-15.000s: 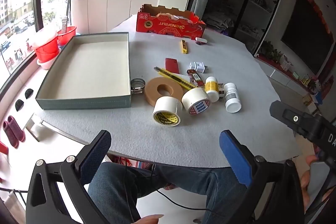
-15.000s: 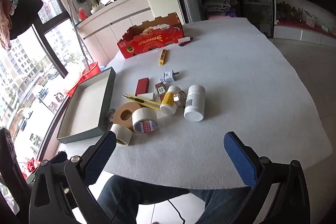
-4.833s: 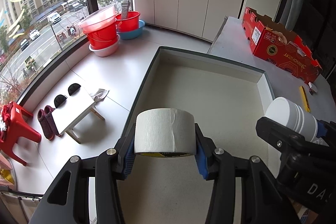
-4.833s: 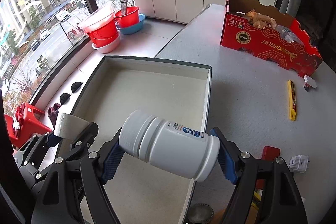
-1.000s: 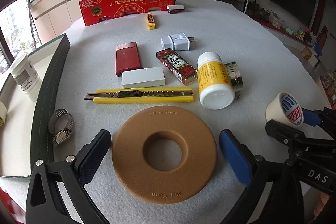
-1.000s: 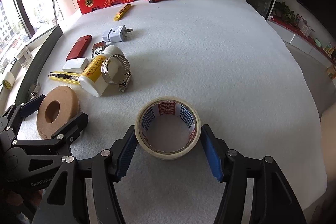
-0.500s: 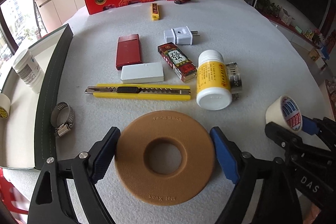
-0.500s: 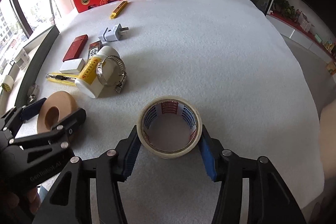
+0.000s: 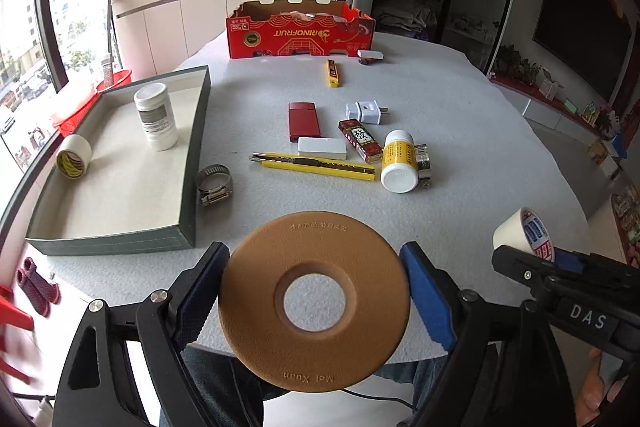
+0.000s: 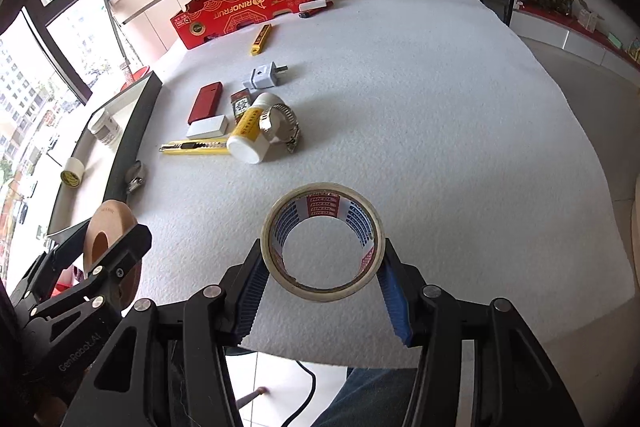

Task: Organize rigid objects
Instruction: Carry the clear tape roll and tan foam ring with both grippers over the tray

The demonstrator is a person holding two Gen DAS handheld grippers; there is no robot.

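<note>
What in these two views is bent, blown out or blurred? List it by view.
Left wrist view: the window is overexposed, the green tray bows with fisheye curvature, and the red stool at the lower left edge is smeared. Right wrist view: the window is washed out, the table edge curves, and the tape roll stays sharp.

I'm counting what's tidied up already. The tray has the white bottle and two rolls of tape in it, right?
Not quite. The left wrist view shows the tray holding the white bottle and only one roll of tape. The other roll is in the right gripper.
</note>
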